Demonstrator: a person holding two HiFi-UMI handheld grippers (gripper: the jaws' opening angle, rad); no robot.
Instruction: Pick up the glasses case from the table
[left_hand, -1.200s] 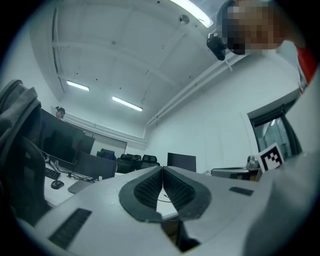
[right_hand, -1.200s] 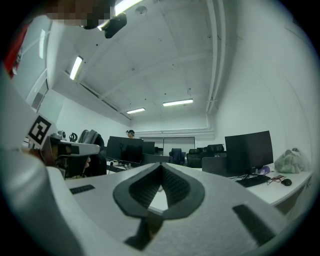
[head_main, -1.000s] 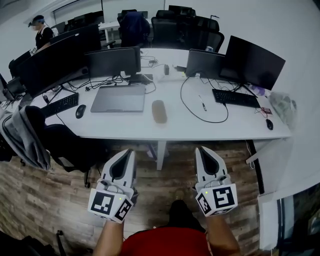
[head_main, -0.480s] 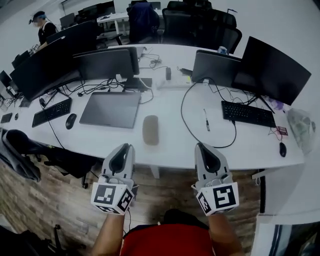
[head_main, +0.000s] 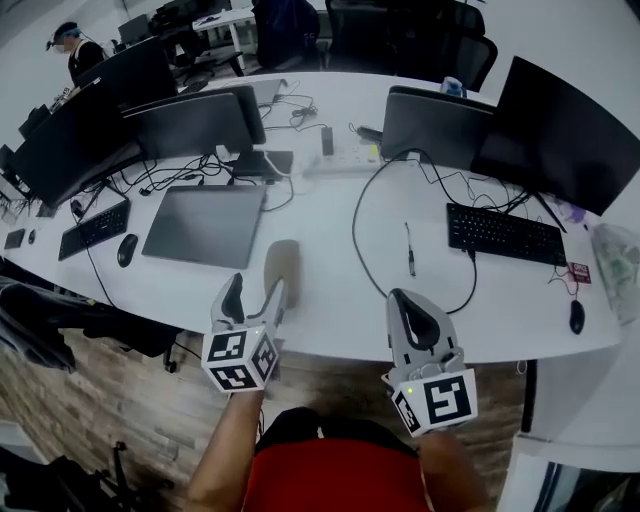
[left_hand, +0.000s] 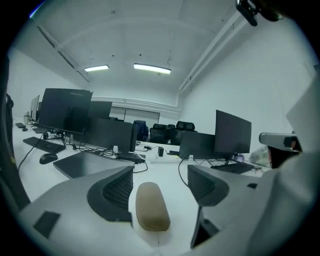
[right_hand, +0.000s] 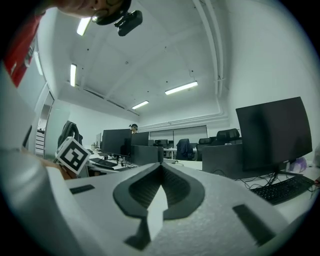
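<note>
The left gripper's (head_main: 255, 297) ribbed dark jaws are opening, standing apart around the near end of the glasses case (left_hand: 151, 206), a smooth tan rounded oblong lying on the white worktop (head_main: 330, 300). The right gripper's (right_hand: 161, 167) jaws are pressing together, empty. Only the head view is showing the flat grey tablet (head_main: 205, 212) beyond.

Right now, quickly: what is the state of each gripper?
Left gripper: opening, glasses case between its jaws, not gripped.
Right gripper: closed, empty.
</note>
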